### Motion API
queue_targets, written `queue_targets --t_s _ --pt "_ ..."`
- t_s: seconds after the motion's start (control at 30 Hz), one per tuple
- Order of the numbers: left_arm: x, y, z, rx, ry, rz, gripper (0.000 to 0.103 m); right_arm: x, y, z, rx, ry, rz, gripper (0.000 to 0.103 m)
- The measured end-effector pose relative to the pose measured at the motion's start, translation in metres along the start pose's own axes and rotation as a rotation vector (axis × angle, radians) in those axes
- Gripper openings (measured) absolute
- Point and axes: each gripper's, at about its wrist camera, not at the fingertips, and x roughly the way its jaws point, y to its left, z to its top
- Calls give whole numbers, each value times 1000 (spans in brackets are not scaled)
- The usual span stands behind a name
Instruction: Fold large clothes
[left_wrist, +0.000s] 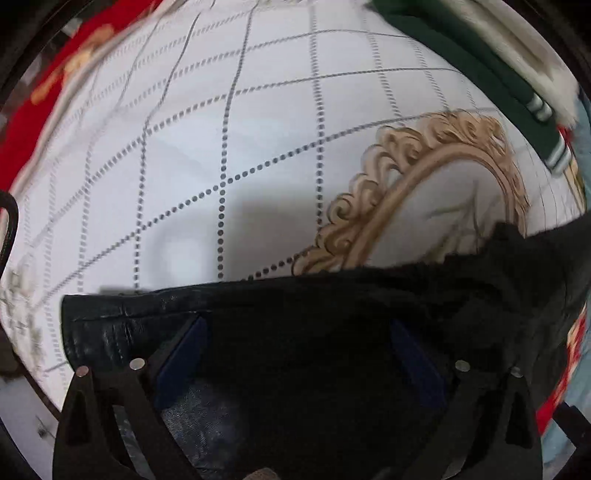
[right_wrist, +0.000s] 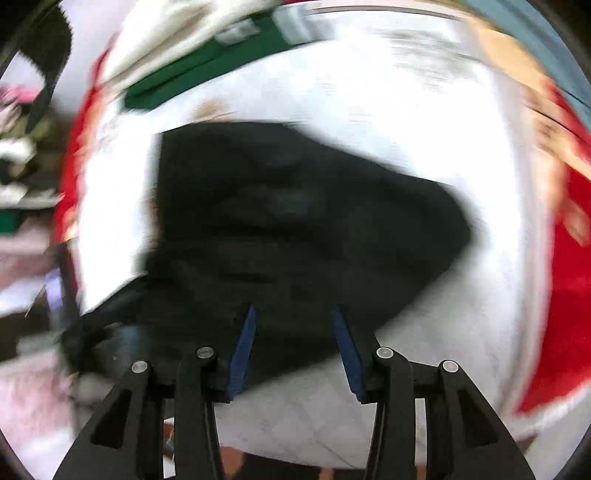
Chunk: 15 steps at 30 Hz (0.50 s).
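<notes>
A black garment (left_wrist: 258, 299) lies on a white bedsheet (left_wrist: 258, 147) printed with dotted grid lines. Its leathery hem runs across the lower part of the left wrist view. My left gripper (left_wrist: 299, 321) points down over it with the jaws wide apart, and the blue pads (left_wrist: 181, 350) touch no cloth. The right wrist view is blurred. There the same black garment (right_wrist: 295, 206) lies bunched in the middle of the sheet (right_wrist: 406, 129). My right gripper (right_wrist: 294, 308) hangs above its near edge, with a gap between its blue pads (right_wrist: 243, 354) and nothing pinched.
A gold ornate frame print (left_wrist: 424, 177) marks the sheet to the right. A dark green garment with white stripes (left_wrist: 480, 74) (right_wrist: 207, 70) lies at the sheet's far edge. Red patterned bedding (left_wrist: 37, 110) (right_wrist: 554, 295) borders the sheet. Clutter (right_wrist: 22, 147) shows at the left.
</notes>
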Motion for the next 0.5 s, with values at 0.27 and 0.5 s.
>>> queue_targets --t_s 0.27,0.5 --pt "-14 31 -10 -45 -18 -42 103 104 68 82 -36 46 26 39" --pt "-40 64 -30 -104 -37 -70 103 79 74 96 13 87 21 38"
